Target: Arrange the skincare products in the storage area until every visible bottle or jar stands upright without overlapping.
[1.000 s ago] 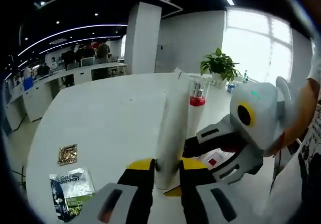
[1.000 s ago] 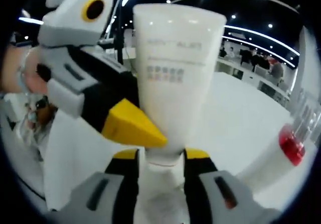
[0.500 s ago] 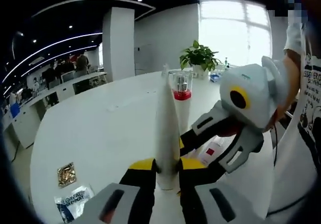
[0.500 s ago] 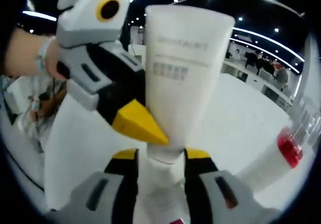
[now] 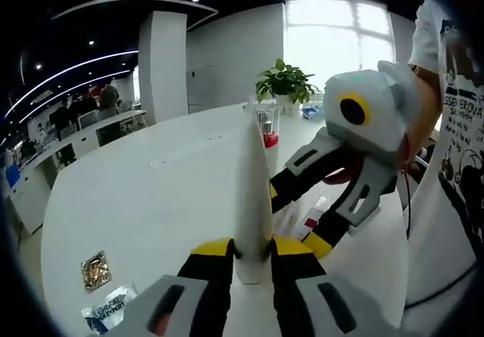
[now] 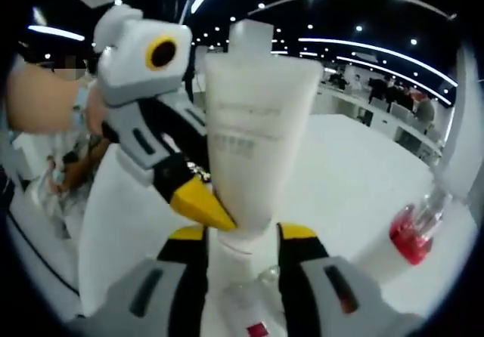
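- The white squeeze tube [image 5: 252, 193] stands between both grippers, cap end down and flat crimped end up, so its long axis runs roughly along each gripper's own jaws.
- The left gripper [image 5: 251, 255] has its yellow-tipped jaws closed on the tube's lower end; in the left gripper view the tube shows edge-on, thin as a blade.
- The right gripper [image 6: 242, 240] is clamped on the same lower end; in the right gripper view the tube's broad printed face is turned toward the camera, with the left gripper's yellow tip touching its side.
- Both grippers are equally near; I judge either could release and leave the other to set the tube down.
- A clear-topped bottle with a red band [image 5: 267, 125] stands upright just behind the tube on the white table [image 5: 144, 193]; it also appears low at the right of the right gripper view.
- Open tabletop lies to the left of the tube; a gold sachet [image 5: 95, 270] and a printed packet [image 5: 106, 311] lie near the table's close edge, well apart from the tube.
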`<action>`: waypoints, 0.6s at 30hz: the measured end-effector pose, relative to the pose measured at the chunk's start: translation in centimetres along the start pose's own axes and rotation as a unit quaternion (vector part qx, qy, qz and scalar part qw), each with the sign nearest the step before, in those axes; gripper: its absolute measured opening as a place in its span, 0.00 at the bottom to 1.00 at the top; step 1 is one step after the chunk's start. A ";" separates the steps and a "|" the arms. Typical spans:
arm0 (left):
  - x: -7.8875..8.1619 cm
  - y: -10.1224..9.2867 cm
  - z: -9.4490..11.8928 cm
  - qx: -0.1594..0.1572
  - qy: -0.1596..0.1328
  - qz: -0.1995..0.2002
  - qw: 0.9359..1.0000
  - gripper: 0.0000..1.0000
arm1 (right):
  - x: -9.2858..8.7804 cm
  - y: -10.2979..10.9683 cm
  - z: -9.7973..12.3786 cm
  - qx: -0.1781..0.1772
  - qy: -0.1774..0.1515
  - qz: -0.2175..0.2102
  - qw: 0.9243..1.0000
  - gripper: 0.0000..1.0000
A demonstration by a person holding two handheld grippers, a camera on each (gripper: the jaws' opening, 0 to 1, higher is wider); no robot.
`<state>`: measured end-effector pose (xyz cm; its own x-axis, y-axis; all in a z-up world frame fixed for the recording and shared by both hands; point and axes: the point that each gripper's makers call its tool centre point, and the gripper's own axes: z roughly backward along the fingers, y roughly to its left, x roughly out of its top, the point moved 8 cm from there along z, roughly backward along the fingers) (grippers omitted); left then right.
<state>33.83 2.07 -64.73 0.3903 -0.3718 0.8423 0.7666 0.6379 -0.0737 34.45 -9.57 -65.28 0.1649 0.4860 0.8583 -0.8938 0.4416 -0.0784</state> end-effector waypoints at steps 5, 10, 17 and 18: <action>-2.1 0.0 -0.8 0.012 0.005 0.039 0.999 0.29 | -0.7 0.7 1.5 -0.003 0.005 0.043 0.999 0.34; -4.6 -0.8 -1.8 0.042 0.031 0.058 0.997 0.28 | -1.0 0.6 3.2 -0.010 -0.001 0.012 1.000 0.34; -4.8 -0.8 -2.0 0.057 0.032 0.072 0.995 0.23 | -1.4 -0.7 5.4 -0.047 -0.011 -0.021 0.999 0.33; -4.8 -0.8 -2.1 0.059 0.031 0.076 0.995 0.23 | -1.5 -0.9 5.6 -0.050 -0.010 -0.026 0.998 0.33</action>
<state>32.42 1.98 -69.81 0.5309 -0.3033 0.7913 0.6319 0.7639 -0.1311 32.63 -14.90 -63.63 0.2007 0.4456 0.8725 -0.8376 0.5399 -0.0830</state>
